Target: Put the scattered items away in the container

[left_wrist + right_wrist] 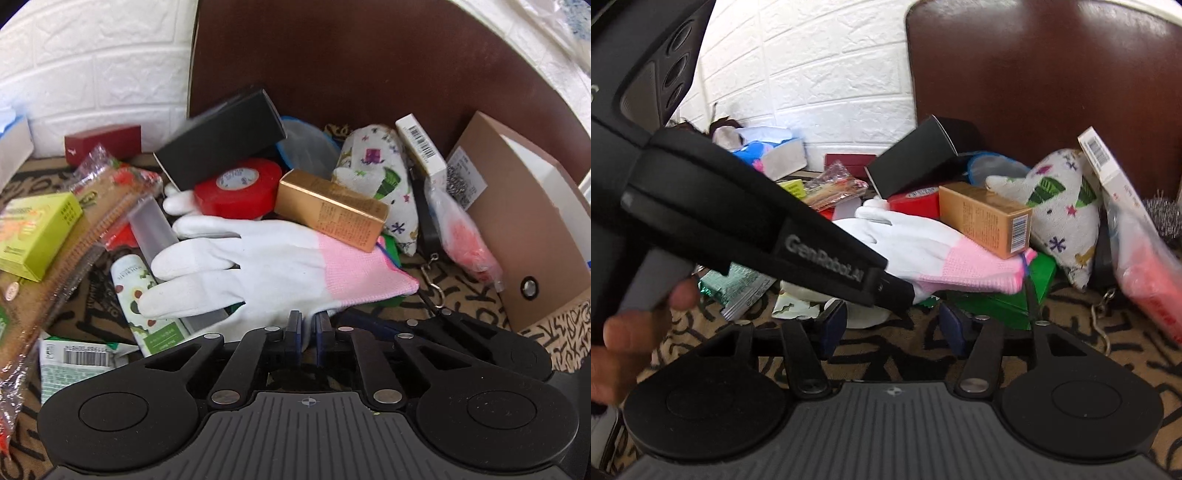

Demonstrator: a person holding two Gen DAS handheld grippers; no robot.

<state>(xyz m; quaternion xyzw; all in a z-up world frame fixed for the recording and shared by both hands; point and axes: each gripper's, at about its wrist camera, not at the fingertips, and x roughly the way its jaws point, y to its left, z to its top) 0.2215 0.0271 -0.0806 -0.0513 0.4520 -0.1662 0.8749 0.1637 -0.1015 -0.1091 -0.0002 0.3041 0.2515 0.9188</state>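
Note:
A white glove with a pink cuff (258, 266) lies on the pile of scattered items; it also shows in the right wrist view (923, 243). My left gripper (308, 328) is shut on the glove's lower edge near the cuff. In the right wrist view the left gripper's black body (775, 236) crosses from the upper left and meets the glove. My right gripper (892, 325) is open and empty above the patterned cloth, just short of the glove. A brown cardboard container (517, 229) stands at the right.
Around the glove lie a gold box (332, 208), a red tape roll (236, 188), a black box (221, 136), a patterned fabric pouch (380, 173), a green box (37, 229), a wrapped biscuit pack (74, 236), a tube (147, 302) and a pink bag (465, 236). A brown chair back (351, 66) stands behind.

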